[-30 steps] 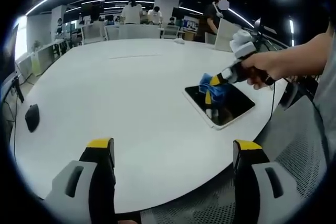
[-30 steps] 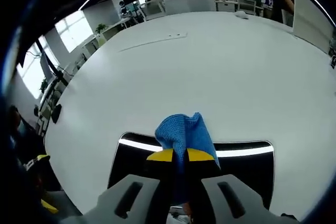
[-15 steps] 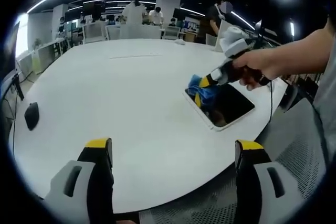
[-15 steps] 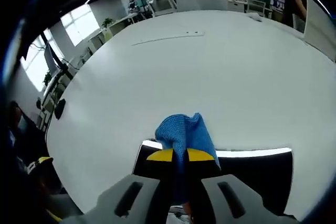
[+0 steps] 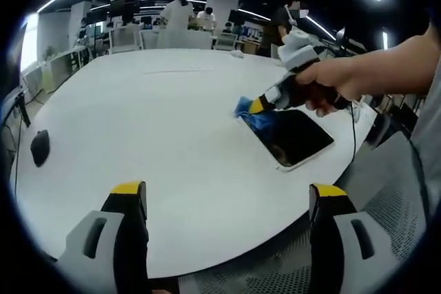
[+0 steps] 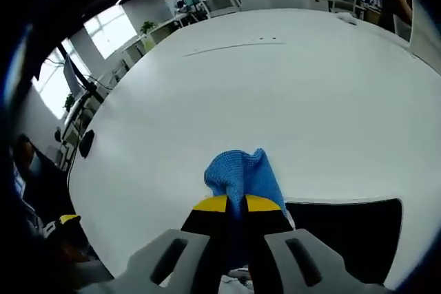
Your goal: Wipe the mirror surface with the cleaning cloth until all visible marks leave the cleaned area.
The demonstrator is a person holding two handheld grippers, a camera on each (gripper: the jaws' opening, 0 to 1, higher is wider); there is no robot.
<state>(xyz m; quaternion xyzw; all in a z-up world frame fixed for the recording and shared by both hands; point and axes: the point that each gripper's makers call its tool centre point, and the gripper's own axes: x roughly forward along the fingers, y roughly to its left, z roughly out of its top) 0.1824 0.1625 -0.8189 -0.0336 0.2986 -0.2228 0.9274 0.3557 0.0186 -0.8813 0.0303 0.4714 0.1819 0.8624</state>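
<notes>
The blue cloth (image 5: pixel 249 110), clamped in the right gripper (image 6: pixel 236 204), is being swept off the mirror (image 5: pixel 293 135) toward its ten o'clock corner, so one pass is being finished; the left gripper (image 5: pixel 227 201) is being held apart, idle.

Over the last second I have swept the right gripper (image 5: pixel 256 105) and its clamped cleaning cloth (image 5: pixel 249 113) from the middle of the mirror (image 5: pixel 293 135) to its far-left corner; the cloth now overlaps onto the table (image 5: pixel 158 129).

A dark mouse (image 5: pixel 40 147) lies on the white table (image 5: pixel 151 122).
</notes>
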